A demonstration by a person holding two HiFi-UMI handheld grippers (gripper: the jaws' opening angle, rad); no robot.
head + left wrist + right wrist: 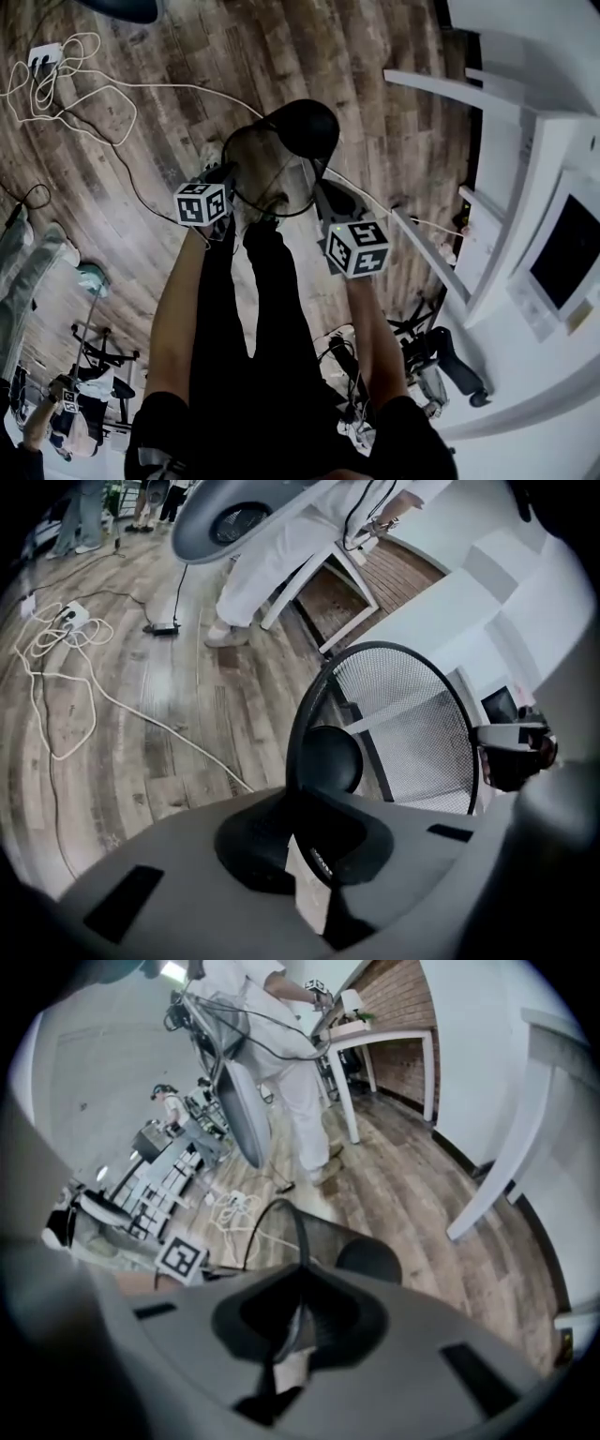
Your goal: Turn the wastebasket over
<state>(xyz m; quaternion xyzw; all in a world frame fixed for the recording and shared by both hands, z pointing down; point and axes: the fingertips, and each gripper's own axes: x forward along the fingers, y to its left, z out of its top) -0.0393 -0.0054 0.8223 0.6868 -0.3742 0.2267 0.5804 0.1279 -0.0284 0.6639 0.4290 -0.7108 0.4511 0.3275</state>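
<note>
Head view overhead; gripper views near wastebasket [302, 127]

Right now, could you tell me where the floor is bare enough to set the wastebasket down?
Bare planks lie just beyond the wastebasket, bordered by the cable tangle on the left and the white table legs on the right. Crowded: the upper left around the power strip, and the lower left with stands.
</note>
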